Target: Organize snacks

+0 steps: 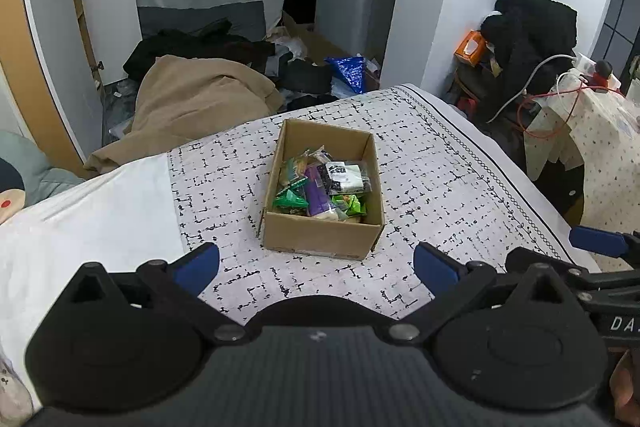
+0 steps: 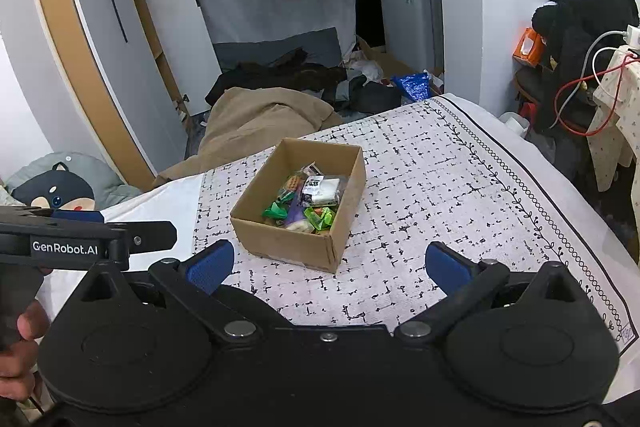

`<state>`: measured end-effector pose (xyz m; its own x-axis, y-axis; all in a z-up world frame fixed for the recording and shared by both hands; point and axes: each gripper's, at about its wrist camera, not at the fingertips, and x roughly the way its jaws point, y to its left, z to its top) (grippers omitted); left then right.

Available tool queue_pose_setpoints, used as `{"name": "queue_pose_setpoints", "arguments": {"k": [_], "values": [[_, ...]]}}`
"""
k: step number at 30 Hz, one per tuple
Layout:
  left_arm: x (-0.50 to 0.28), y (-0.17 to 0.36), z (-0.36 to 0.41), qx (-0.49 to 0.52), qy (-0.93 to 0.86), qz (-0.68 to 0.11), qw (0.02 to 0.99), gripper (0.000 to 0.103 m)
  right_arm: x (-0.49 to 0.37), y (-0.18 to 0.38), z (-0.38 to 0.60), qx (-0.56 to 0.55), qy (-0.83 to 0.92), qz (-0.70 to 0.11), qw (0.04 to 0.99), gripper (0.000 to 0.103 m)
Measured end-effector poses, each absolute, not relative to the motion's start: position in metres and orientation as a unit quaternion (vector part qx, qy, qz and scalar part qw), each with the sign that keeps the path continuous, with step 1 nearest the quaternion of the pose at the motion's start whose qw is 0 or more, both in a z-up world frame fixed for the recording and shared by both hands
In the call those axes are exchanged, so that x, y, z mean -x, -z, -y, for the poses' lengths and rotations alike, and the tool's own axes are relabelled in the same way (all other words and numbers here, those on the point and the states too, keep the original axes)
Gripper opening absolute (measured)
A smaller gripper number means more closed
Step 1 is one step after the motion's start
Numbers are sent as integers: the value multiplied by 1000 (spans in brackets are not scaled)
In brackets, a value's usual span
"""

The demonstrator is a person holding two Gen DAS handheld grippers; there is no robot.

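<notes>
Nearest the lens in each wrist view, 2 blue-padded fingers stand spread wide with nothing between them: the left hand-held gripper (image 1: 316, 269) and the right hand-held gripper (image 2: 330, 267) both hover empty above the near part of the bed (image 1: 440, 163), which is covered by a white cloth with a black broken-line pattern. Farther off, at the middle of the cloth, sits an open cardboard box (image 1: 320, 237) holding the snacks (image 1: 324, 191): green, purple, white and dark wrappers heaped loosely together toward its near end. No snack lies on the cloth outside the box. In the right wrist view the left tool projects in from the left edge, gripped by a hand (image 2: 18, 351). Judged from this layout, collection appears complete or nearly so, and both tools are standing back from the box. Any further move would call for a forward reach over the near wall and a downward pinch on 1 thin, slippery wrapper.
</notes>
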<state>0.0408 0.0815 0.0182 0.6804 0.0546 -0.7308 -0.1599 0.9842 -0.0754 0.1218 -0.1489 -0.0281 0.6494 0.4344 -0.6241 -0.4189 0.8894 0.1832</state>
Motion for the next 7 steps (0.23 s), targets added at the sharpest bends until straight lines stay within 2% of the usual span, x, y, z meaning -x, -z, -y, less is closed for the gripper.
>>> {"name": "queue_pose_setpoints", "arguments": {"k": [7], "values": [[-42, -16, -80, 68, -61, -400, 912, 103, -122, 30, 151, -14, -234, -347, 908, 103]]}}
